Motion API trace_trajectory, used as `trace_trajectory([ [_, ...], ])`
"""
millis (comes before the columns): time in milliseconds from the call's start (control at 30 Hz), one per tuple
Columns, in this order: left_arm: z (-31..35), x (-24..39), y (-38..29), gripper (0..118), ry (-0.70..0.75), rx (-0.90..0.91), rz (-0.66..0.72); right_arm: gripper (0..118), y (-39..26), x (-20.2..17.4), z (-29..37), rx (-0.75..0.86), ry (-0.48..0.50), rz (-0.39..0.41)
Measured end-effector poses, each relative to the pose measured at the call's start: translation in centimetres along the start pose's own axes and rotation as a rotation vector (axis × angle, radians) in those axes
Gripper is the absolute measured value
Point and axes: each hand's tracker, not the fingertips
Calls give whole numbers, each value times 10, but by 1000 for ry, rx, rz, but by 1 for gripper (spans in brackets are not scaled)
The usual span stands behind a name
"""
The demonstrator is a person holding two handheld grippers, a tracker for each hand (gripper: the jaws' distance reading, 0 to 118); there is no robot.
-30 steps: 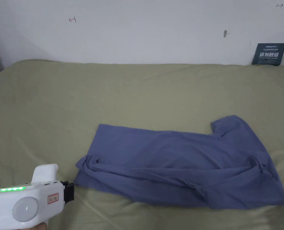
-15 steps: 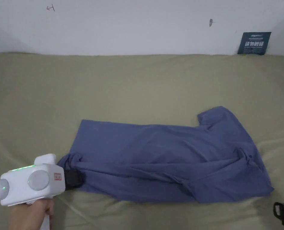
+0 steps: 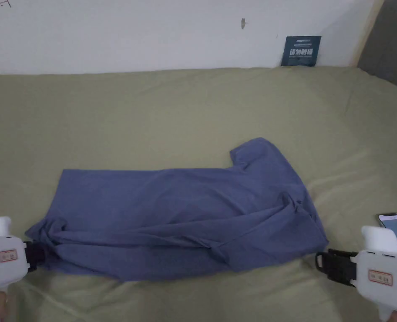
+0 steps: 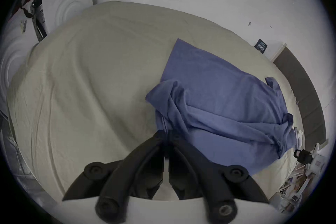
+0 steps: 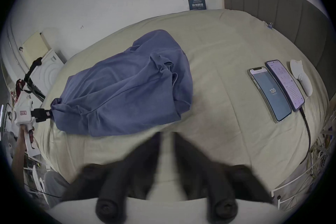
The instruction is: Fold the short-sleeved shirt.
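Olive-green bedding covers the bed (image 3: 185,109) that serves as the work surface, set against a white wall. Across its middle lies the short-sleeved shirt (image 3: 180,209), a blue one spread lengthwise from left to right, its body rumpled into long diagonal creases and one sleeve sticking up toward the wall at the right end.

At the shirt's left end the left claw (image 3: 36,253) is pinched on a bunched corner of the fabric; in the left gripper view its jaws (image 4: 166,134) meet closely with the blue cloth gathered between them. Holding that end probably serves to anchor and tension the garment so it can be straightened before any fold.

Over on the other side, the right claw (image 3: 321,262) sits just beside the shirt's lower right corner, apart from the cloth. Its own view shows the jaws (image 5: 167,137) standing a narrow way apart with bare bedding between them, grasping nothing. It seems lined up to take that corner, giving the person a grip at both ends.

Two phones (image 5: 276,91) and a small white device (image 5: 301,78) lie well off to the right, clear of the working area.
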Motion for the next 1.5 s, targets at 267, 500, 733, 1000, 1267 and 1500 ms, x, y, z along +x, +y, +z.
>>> trace_trajectory([
  [267, 5, 4, 6, 2, -2, -1, -8, 116, 28, 4, -29, -56, 29, -71],
  [500, 5, 6, 11, 2, 23, 1, -32, 65, 40, -6, -62, -127, -58, 4],
  [733, 0, -2, 7, 2, 54, -20, -63, 7, 33, -4, -47, -63, 1, -95],
  [1000, 13, -12, -4, 2, 40, -12, -11, 6, 22, -11, -18, -34, 1, -120],
  [1267, 48, -21, -28, 2, 22, -6, 3, 6, 3, -7, 25, -7, 6, -158],
  [1500, 86, -32, -71, 2, 19, -15, -9, 6, -29, 3, 69, -1, 18, -181],
])
